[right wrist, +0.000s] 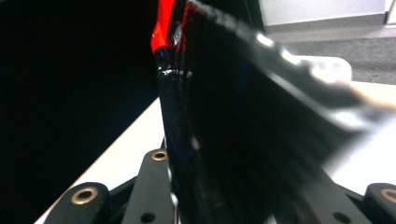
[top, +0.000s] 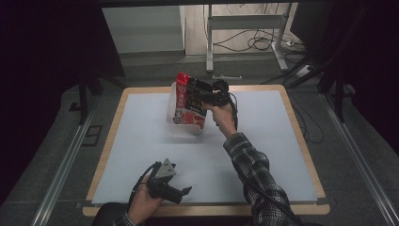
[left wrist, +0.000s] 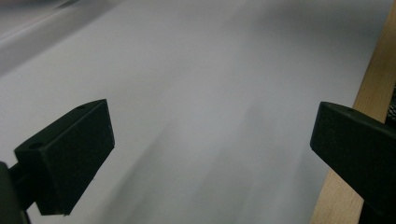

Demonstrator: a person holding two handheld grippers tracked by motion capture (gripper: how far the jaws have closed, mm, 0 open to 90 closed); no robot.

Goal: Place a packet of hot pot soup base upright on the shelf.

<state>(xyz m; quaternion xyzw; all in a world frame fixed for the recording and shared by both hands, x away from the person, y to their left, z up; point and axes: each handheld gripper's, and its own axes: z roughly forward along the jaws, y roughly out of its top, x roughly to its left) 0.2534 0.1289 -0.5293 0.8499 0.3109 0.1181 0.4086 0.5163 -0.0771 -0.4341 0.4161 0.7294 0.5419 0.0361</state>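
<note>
A red and black snack bag stands tilted in a clear plastic tub at the far middle of the white table. My right gripper reaches in from the right and is shut on the bag's upper part. In the right gripper view the dark, glossy bag rises close up between the two jaws of that gripper, its red top edge uppermost. My left gripper rests low at the table's near left, jaws spread. In its own view the left gripper is open with nothing between the jaws.
A wooden rim borders the table; it runs beside the left gripper's far jaw. Beyond the far edge stand a metal desk frame and floor cables. Metal rails flank the table.
</note>
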